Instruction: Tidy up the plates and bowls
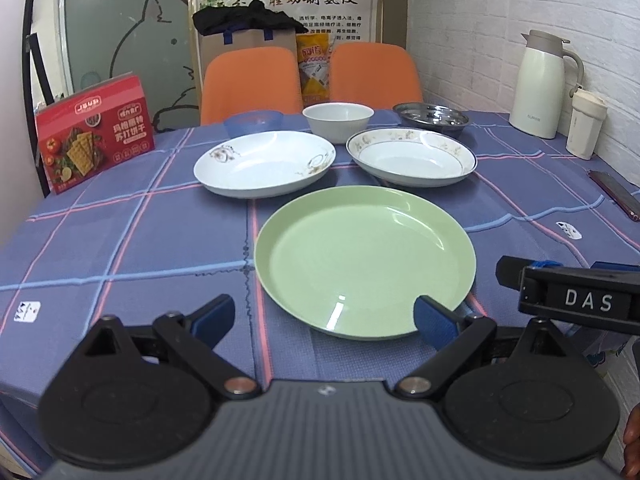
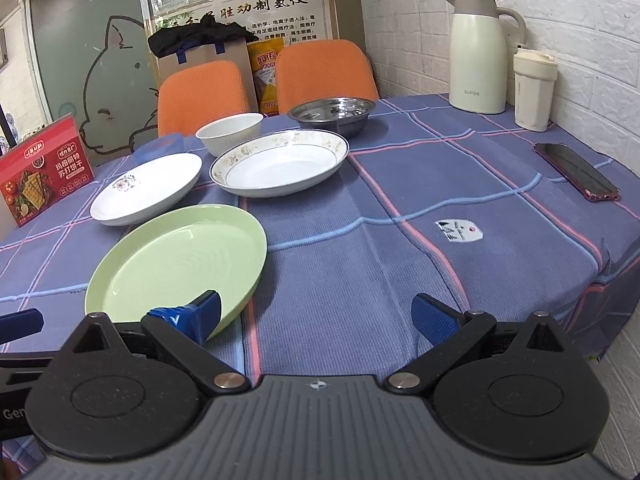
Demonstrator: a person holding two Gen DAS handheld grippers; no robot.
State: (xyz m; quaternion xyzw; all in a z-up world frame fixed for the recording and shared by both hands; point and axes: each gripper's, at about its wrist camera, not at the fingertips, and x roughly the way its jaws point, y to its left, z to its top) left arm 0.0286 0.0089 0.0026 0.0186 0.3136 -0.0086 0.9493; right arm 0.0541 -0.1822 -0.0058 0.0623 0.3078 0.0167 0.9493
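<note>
Left wrist view: my left gripper has its jaws spread wide, holding nothing, above the round pale-green plate on the checked blue surface. Right wrist view: my right gripper gapes empty, the plate at left.

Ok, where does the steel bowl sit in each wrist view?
Left wrist: steel bowl at the far right, behind the gold-rimmed plate.
Right wrist: steel bowl upper centre, behind that plate.
Shared landmark: the white bowl just to its left.
</note>
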